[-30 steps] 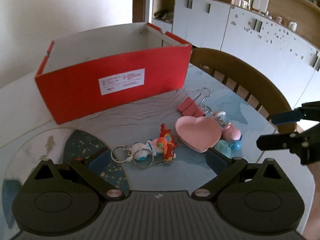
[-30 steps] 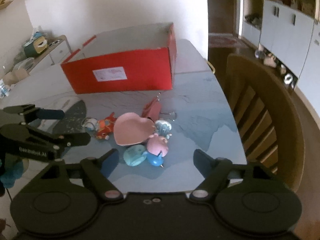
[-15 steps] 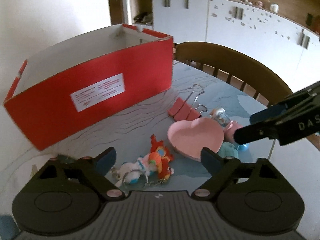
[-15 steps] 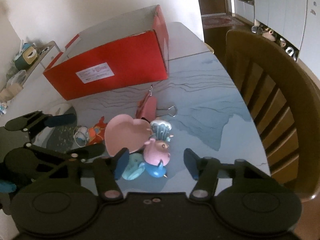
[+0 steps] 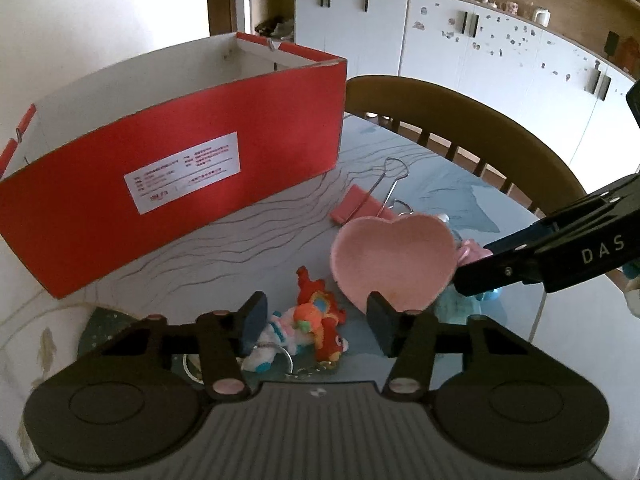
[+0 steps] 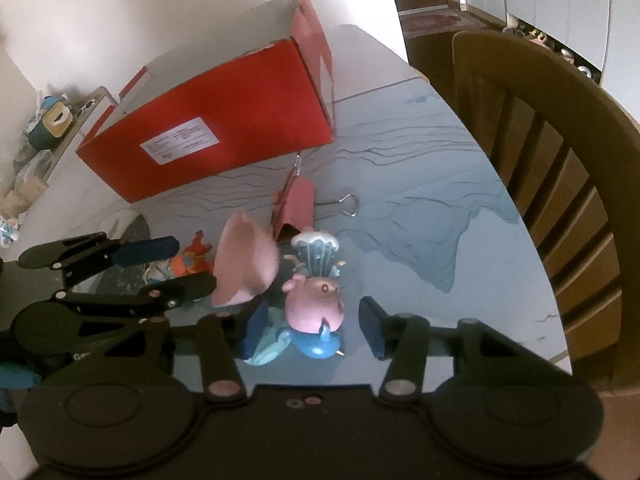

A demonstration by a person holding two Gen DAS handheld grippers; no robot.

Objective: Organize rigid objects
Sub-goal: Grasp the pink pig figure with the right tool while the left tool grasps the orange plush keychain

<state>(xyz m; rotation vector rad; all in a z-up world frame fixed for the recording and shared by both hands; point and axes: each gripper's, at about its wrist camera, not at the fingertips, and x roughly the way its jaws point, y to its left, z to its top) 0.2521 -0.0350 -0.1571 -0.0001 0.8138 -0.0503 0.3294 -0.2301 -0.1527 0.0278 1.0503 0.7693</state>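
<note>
A red open box (image 5: 168, 168) stands at the back of the table; it also shows in the right wrist view (image 6: 224, 128). A pink heart dish (image 5: 394, 258) lies tilted among small toys. My left gripper (image 5: 316, 326) is open, its fingers on either side of an orange and white keychain toy (image 5: 308, 326). My right gripper (image 6: 310, 330) is open around a pink pig figure (image 6: 314, 304) and a blue toy (image 6: 316, 346). A pink binder clip (image 6: 298, 204) lies behind them. The heart dish (image 6: 244, 264) stands between the two grippers.
A wooden chair (image 6: 560, 168) stands at the table's right edge. White cabinets (image 5: 480, 48) line the far wall. The right gripper's fingers (image 5: 540, 256) reach in from the right beside the heart dish. A small blue-grey ridged figure (image 6: 316, 252) stands behind the pig.
Both grippers have moved down and in over the toys. Their fingers have narrowed around the keychain toy and the pig figure. The heart dish now leans up on its edge.
</note>
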